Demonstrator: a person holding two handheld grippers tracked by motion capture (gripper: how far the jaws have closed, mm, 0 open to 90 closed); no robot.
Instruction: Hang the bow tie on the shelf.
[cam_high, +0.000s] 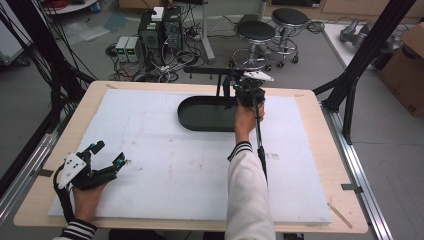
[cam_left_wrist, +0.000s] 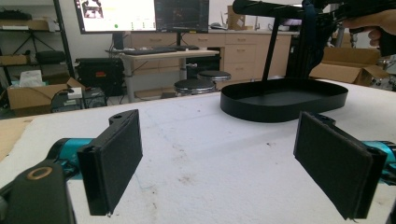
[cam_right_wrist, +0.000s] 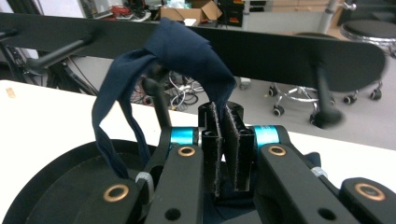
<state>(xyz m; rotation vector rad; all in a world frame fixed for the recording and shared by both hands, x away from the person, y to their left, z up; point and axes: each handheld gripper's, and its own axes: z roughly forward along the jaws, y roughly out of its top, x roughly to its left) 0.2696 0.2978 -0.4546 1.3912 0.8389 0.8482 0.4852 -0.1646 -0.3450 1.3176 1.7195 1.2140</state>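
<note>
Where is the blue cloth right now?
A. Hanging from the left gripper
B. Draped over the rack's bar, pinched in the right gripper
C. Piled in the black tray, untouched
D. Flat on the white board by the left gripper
B: in the right gripper view the blue cloth hangs over the black bar, and the right gripper has its jaws closed on it; the left gripper is open and holds nothing.

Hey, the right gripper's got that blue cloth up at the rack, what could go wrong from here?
1. The right gripper has its jaws shut on the dark blue cloth, which is draped over the rack's black bar. Pulling away without opening could drag the cloth back off.
2. The rack stands on a thin post in the black tray; a tug might tip or slide it.
3. The left gripper sits open, far off, so nothing steadies the tray.
</note>
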